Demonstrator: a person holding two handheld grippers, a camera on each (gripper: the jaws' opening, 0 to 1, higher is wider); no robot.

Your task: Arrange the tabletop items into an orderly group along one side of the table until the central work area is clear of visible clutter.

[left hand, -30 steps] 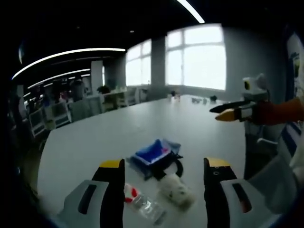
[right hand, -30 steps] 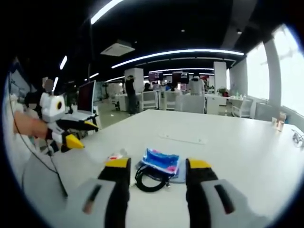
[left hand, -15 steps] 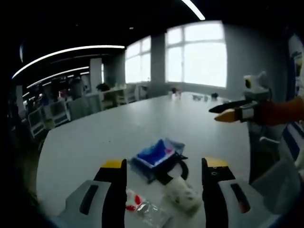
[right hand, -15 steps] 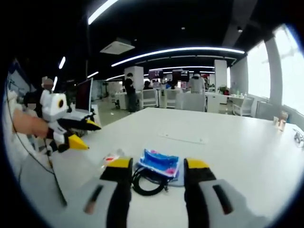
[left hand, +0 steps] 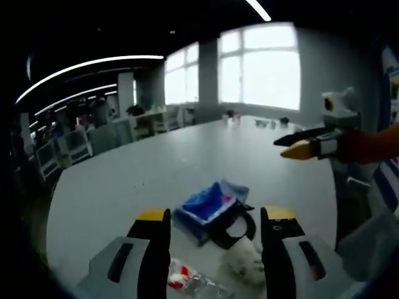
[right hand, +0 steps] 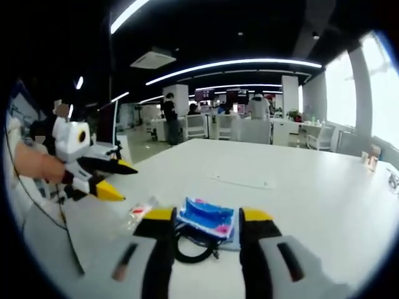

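Note:
A blue packet (left hand: 206,202) lies on the white table (left hand: 118,180) with a black cable coil (left hand: 235,228) beside it. Closer to me are a white crumpled wad (left hand: 247,261) and a clear wrapper with red print (left hand: 184,278). My left gripper (left hand: 216,215) is open, its jaws framing this pile from just above. In the right gripper view the same blue packet (right hand: 206,215), cable coil (right hand: 187,250) and clear wrapper (right hand: 140,209) sit ahead of my open right gripper (right hand: 207,215). The right gripper (left hand: 282,147) enters the left gripper view from the right, held in the air.
A flat white strip (right hand: 240,180) lies farther out on the table (right hand: 312,193). The left gripper (right hand: 128,182) hovers at the left of the right gripper view. Desks, chairs and people fill the office behind; windows stand beyond the far table edge (left hand: 268,121).
Both views have crept closer to the pile, which now sits lower between the jaws. In the right gripper view the left gripper reaches further in towards the table. Nothing was picked up.

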